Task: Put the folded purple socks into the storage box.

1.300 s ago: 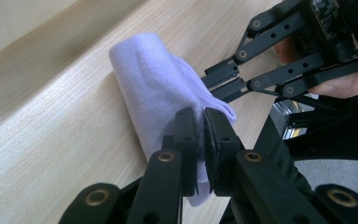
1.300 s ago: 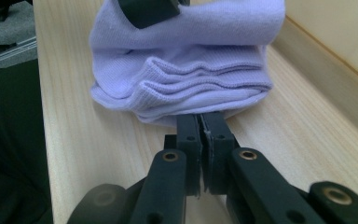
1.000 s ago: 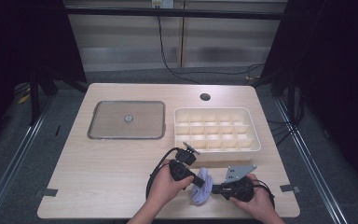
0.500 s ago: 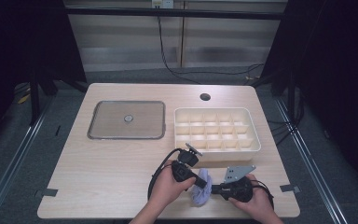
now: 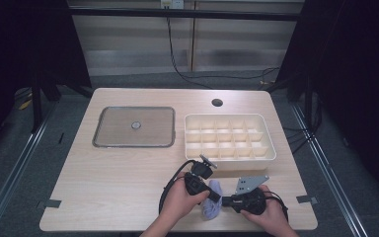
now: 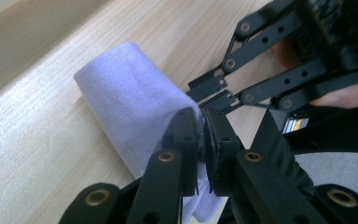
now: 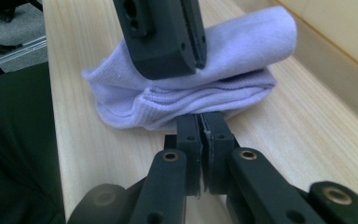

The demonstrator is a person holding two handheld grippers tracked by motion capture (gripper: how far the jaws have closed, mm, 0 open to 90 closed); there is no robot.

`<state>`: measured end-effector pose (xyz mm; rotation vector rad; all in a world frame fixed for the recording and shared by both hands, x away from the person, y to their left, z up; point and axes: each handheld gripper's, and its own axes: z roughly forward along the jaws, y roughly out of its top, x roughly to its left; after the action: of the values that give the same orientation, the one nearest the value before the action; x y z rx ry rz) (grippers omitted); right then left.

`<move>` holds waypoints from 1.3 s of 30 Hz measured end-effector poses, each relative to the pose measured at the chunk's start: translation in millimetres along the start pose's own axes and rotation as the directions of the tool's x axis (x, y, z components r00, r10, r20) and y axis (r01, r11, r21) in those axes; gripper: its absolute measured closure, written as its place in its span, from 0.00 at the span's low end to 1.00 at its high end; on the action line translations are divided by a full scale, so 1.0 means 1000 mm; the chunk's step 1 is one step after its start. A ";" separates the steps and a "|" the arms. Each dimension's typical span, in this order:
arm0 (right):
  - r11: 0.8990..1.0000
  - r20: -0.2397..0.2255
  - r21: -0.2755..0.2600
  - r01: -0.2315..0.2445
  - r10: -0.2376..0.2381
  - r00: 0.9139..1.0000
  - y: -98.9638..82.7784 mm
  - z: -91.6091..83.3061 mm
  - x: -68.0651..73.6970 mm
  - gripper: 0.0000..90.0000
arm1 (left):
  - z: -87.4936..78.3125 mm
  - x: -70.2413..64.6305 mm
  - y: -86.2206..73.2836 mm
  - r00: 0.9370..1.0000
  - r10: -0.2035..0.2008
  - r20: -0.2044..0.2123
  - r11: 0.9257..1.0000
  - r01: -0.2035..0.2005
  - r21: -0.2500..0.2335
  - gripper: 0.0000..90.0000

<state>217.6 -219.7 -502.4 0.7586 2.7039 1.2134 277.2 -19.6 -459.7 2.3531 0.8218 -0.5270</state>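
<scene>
A pale lilac cloth, folded into a loose roll, lies on the wooden table near its front edge. My left gripper reaches onto it from the left, its jaws shut and pinching the cloth's upper fold. In the right gripper view, the left gripper presses on top of the cloth. My right gripper comes in from the right. Its jaws are shut, with the tips at the cloth's lower edge and no cloth showing between them. In the left gripper view, the right gripper meets the cloth's far edge beside my left gripper.
A cream tray divided into several small compartments stands just behind the hands. A flat grey metal plate lies at the back left. A cable hole sits near the far edge. Black cables loop beside the left hand.
</scene>
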 end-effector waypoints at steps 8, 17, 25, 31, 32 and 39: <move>1.000 0.007 0.011 0.008 -0.008 1.000 -0.001 -0.006 -0.002 1.00 | 0.003 0.003 -0.002 1.000 -0.001 -0.003 1.000 0.001 0.010 0.94; 1.000 -0.009 0.007 0.010 -0.010 1.000 0.000 -0.006 0.002 1.00 | -0.002 0.000 -0.002 1.000 0.007 -0.004 1.000 -0.007 -0.007 0.94; 1.000 -0.030 0.017 0.019 -0.018 0.999 0.002 0.001 0.007 1.00 | -0.004 -0.006 0.001 1.000 0.025 -0.011 1.000 -0.025 -0.011 0.94; 1.000 -0.028 0.012 -0.001 0.001 1.000 0.004 0.005 0.009 1.00 | -0.001 -0.008 0.001 1.000 0.028 -0.008 0.999 -0.028 -0.017 0.94; 1.000 -0.030 0.015 -0.002 0.002 1.000 0.005 0.005 0.010 1.00 | 0.000 -0.008 0.001 1.000 0.026 -0.003 1.000 -0.026 -0.012 0.94; 1.000 -0.010 0.022 -0.005 0.005 1.000 0.004 0.002 0.008 1.00 | 0.007 -0.003 -0.003 1.000 0.018 -0.008 1.000 -0.018 0.000 0.94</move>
<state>212.7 -212.6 -500.0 0.7641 2.7298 1.1932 271.9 -23.4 -464.5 2.3615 0.8039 -0.5105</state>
